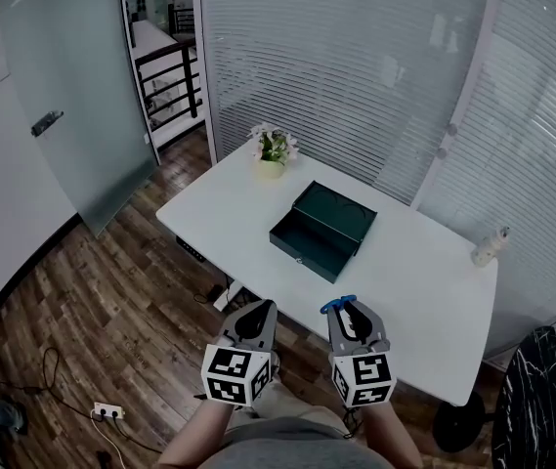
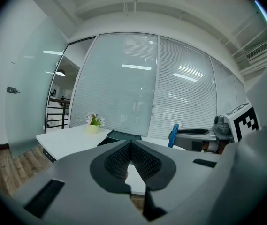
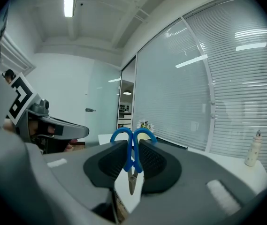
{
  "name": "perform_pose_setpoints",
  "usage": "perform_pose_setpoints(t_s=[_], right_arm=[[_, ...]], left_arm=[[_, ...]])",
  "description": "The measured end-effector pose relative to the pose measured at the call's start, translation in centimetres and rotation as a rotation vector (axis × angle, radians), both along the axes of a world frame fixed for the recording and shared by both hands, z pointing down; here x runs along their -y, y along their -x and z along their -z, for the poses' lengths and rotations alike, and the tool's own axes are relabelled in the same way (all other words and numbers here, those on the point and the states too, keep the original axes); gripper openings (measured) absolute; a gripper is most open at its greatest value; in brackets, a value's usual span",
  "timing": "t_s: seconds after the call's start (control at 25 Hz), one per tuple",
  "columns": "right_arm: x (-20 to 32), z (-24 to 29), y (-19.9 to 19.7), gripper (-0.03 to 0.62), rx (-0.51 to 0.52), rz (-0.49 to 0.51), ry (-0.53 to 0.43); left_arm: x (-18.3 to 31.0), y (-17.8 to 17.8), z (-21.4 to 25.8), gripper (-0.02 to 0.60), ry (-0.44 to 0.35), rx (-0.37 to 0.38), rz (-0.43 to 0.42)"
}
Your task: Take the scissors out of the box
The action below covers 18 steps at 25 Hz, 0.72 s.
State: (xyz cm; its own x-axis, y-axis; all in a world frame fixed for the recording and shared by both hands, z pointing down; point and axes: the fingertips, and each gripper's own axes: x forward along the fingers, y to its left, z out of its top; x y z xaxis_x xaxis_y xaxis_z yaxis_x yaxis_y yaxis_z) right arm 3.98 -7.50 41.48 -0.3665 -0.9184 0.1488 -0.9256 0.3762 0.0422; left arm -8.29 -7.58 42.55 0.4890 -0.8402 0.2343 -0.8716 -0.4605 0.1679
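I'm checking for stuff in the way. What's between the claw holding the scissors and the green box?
Only bare white table, seen in the head view. The right claw grips the blue scissors short of the open box.

The scissors [image 3: 130, 150] have blue handles, between the right gripper's [image 3: 132, 144] black ribbed pads [image 3: 112, 162]. That gripper and the left gripper [image 2: 131, 144] are grey; their cubes [image 1: 235, 374] bear black-and-white squares. Ahead of both, the box [image 1: 322, 229] is dark green, the table [image 1: 424, 281] white, the floor [image 1: 102, 311] brown planks.
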Motion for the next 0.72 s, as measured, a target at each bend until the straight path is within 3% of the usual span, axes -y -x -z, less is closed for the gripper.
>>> perform_pose_setpoints(t_s=[0.72], right_arm=[[0.1,1.1,1.8,0.091,-0.001,0.007,-0.041]], left_arm=[[0.0,1.5,-0.1,0.006,-0.002,-0.003,0.004]])
